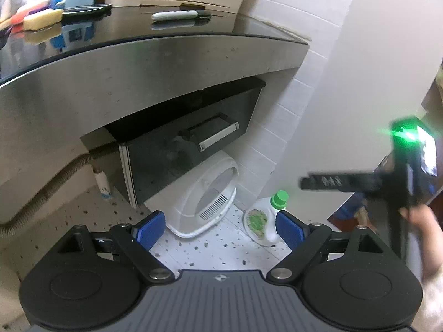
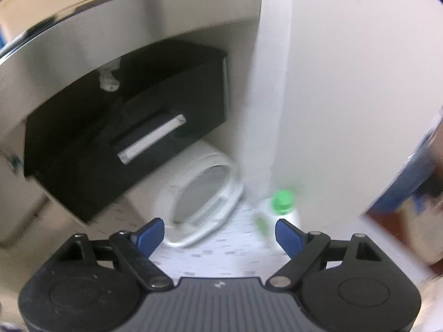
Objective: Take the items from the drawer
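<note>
Both grippers stand wide with nothing between their blue pads: the left gripper and the right gripper hang above speckled floor. Beyond them, a black drawer with a silver handle sits closed under the counter, with a white appliance and a green-capped bottle below it.

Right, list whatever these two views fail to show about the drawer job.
- Drawer contents: both views, hidden behind its dark front; whether it is fully shut is also unclear.
- Handle detail: right wrist view, smeared by motion blur.
- Green-capped bottle label: left wrist view, too small and partly behind the jaws.
- Countertop items near the marker: left wrist view, cut off by the top edge.
</note>
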Tool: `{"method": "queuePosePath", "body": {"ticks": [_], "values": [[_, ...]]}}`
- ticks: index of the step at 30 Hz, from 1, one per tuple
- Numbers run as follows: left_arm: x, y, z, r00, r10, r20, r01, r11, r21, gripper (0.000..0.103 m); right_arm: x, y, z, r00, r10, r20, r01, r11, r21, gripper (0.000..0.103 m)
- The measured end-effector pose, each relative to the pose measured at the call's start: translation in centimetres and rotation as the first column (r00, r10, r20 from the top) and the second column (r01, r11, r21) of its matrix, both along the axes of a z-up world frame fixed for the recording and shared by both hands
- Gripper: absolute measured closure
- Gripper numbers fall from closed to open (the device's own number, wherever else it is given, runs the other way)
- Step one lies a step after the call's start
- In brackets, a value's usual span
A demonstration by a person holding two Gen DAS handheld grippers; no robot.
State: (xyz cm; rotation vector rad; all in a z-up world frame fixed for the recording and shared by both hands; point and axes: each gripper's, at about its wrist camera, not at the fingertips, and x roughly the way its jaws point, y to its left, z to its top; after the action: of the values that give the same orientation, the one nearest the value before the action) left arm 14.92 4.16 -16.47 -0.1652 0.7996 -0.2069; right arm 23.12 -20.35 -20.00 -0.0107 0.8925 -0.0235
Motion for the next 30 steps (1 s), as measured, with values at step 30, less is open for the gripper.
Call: {"method": "queuePosePath", "body": {"ticks": [30], "values": [[-12.4, -2.6, 15.7, 0.975, 0.067, 0.21, -0.108, 0.976, 0.189, 0.01, -21.3, 2.8, 19.8, 0.953, -0.038, 0.301, 0.03, 0.999, 0.03, 0.016]]}}
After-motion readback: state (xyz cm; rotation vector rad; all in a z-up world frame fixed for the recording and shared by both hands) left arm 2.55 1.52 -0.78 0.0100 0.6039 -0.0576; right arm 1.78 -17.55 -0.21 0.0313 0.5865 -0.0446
